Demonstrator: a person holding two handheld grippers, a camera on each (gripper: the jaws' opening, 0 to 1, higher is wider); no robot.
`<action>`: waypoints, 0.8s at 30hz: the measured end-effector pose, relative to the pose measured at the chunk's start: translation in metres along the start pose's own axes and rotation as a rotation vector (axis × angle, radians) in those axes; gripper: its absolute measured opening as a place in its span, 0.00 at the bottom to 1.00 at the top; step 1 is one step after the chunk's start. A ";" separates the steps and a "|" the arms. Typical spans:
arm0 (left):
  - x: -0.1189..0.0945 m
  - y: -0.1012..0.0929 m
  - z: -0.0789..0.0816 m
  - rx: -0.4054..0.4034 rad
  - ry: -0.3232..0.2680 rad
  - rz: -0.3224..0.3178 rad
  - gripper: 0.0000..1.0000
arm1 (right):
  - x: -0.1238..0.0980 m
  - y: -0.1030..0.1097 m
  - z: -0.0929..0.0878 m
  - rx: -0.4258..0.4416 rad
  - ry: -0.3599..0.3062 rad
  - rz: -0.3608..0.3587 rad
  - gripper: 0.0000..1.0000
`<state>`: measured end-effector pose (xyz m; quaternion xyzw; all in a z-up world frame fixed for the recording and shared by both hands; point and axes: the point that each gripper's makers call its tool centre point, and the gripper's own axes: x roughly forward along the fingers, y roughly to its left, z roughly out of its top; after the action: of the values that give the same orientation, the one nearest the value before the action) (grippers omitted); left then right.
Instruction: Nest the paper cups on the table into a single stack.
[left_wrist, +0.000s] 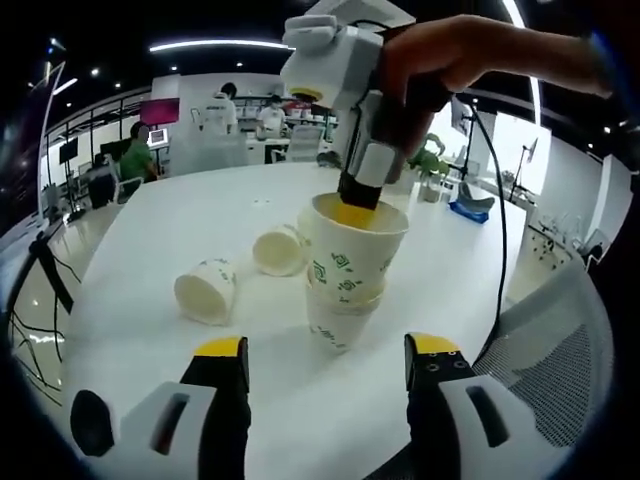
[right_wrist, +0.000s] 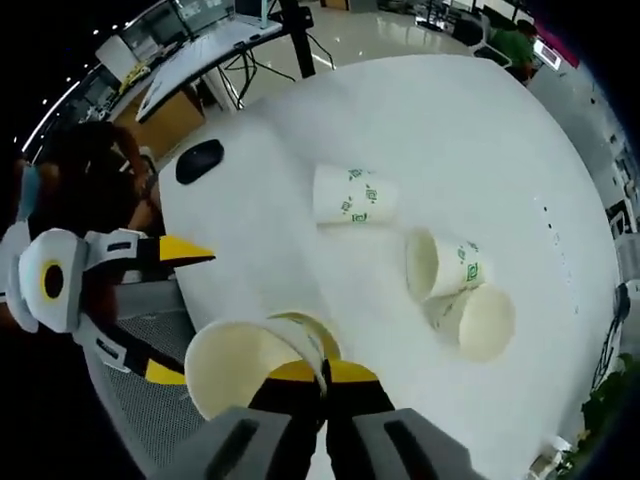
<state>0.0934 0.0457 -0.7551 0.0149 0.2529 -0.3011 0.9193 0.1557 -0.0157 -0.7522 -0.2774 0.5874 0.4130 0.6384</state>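
On bench, we see right hand-held gripper pinching top cup of stack; left hand-held gripper spread, empty; loose cups nearby.

1. White paper cups with green printed marks: at least five in all. In the left gripper view, three of them sit nested in one upright stack, and two lie loose on their sides, one cup nearer and one cup further back. The right gripper view shows three lying cups; whether its third is a separate cup cannot be told.
2. Round white table: one.
3. Hand-held tools with yellow-tipped black jaws: two, the left tool and the right tool.
4. Black mouse-like object on the table: one.
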 end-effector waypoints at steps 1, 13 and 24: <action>0.000 0.000 0.000 0.001 0.000 0.000 0.62 | 0.002 -0.001 -0.001 0.000 0.002 -0.002 0.00; 0.000 -0.001 -0.001 0.000 0.004 -0.004 0.61 | 0.015 -0.008 -0.005 0.023 0.009 -0.025 0.00; -0.001 -0.003 -0.001 0.001 0.011 -0.007 0.60 | 0.015 -0.011 -0.003 0.027 -0.011 -0.053 0.00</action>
<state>0.0909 0.0443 -0.7547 0.0161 0.2580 -0.3041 0.9169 0.1634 -0.0205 -0.7690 -0.2820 0.5816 0.3896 0.6561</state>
